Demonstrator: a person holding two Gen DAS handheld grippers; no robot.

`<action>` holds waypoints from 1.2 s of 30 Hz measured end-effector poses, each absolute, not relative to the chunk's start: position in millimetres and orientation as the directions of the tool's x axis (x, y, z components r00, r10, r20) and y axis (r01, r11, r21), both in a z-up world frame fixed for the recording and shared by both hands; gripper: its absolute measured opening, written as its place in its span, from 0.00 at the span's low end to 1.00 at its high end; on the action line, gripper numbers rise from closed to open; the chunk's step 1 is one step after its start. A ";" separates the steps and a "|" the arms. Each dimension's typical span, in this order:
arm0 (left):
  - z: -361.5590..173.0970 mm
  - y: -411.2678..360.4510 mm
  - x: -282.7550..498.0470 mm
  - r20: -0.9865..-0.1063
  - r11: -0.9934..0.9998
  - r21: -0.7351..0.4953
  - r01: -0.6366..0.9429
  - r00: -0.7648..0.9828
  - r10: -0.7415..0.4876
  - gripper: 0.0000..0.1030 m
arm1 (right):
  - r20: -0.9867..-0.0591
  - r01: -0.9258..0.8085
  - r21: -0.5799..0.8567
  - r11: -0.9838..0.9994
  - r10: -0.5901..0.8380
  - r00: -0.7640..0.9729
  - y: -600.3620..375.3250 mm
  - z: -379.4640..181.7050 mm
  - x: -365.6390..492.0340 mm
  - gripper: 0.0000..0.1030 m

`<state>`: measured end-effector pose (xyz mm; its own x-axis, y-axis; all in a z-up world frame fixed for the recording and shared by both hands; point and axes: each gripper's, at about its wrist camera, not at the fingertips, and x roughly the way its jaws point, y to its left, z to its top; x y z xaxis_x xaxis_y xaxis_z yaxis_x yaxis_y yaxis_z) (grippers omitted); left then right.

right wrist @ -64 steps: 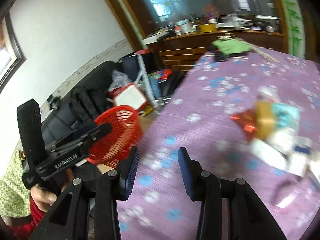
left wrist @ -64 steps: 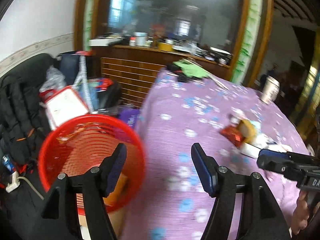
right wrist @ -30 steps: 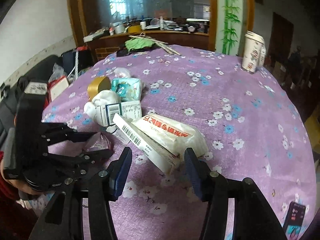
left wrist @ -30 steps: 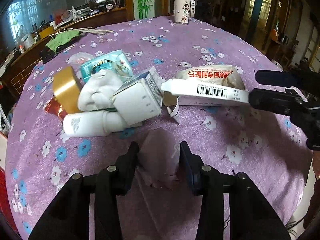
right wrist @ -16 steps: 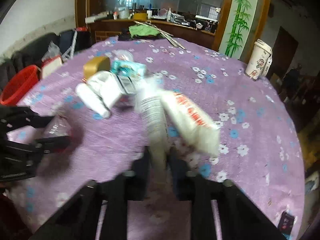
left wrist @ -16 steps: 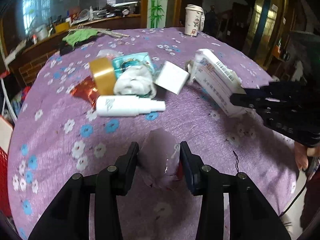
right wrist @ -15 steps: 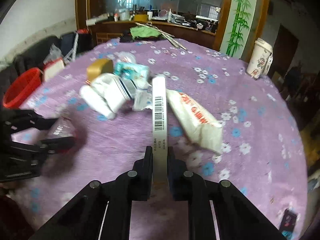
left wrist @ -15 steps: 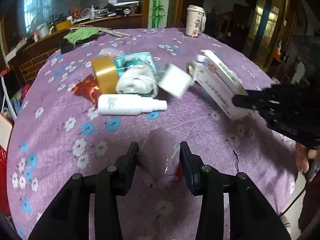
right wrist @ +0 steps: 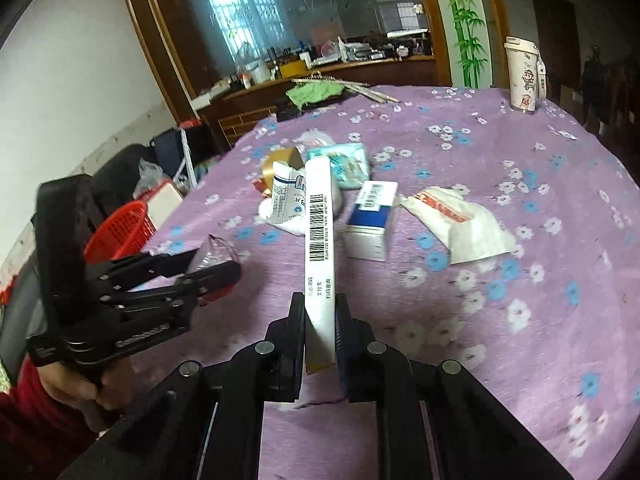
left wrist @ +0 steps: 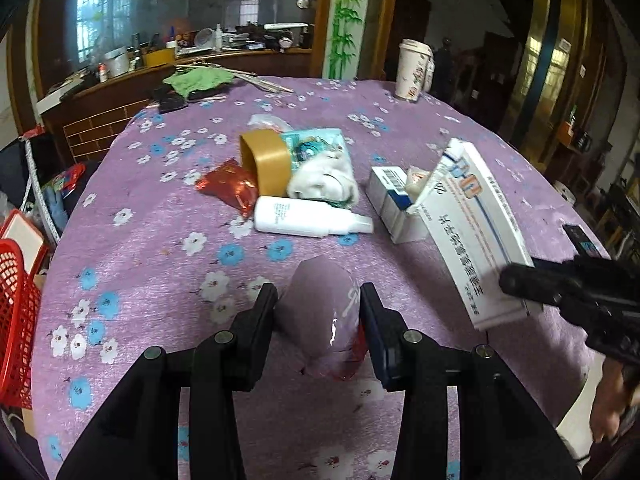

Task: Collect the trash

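Note:
My left gripper (left wrist: 318, 300) is shut on a crumpled clear wrapper (left wrist: 324, 312) with a red scrap at its base, held just above the purple flowered tablecloth (left wrist: 160, 248). My right gripper (right wrist: 320, 304) is shut on one end of a long white box (right wrist: 318, 220) with a barcode, lifted off the table and pointing away from me. In the left wrist view that box (left wrist: 476, 220) slants up from the right gripper (left wrist: 520, 280). In the right wrist view the left gripper (right wrist: 208, 268) sits to the left with the wrapper.
A trash pile lies mid-table: gold tape roll (left wrist: 266, 160), white bottle (left wrist: 304, 220), red foil (left wrist: 230, 188), teal pack (left wrist: 316, 146), small blue-and-white box (left wrist: 390, 196) and a white snack packet (right wrist: 460, 216). A red basket (left wrist: 16, 320) stands off the table's left edge. A paper cup (left wrist: 412, 70) stands at the far side.
The right gripper closed on the long white box and lifted it from the pile. The left gripper, still holding the wrapper, drew back from the pile. The small box shifted.

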<state>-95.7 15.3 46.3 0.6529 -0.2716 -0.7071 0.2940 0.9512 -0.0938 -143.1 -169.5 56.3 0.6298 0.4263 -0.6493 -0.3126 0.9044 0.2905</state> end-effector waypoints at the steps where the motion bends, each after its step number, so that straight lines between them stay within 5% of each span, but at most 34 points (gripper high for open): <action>1: 47.0 16.1 -96.1 -0.702 0.954 -0.082 0.287 0.663 -0.260 0.39 | -0.646 -0.311 0.295 0.904 0.428 0.632 -167.1 57.1 -144.9 0.14; 36: 47.5 46.9 -107.6 -0.660 0.978 -0.091 0.187 0.724 -0.199 0.40 | -0.641 -0.293 0.270 0.917 0.398 0.656 -131.7 51.8 -147.2 0.14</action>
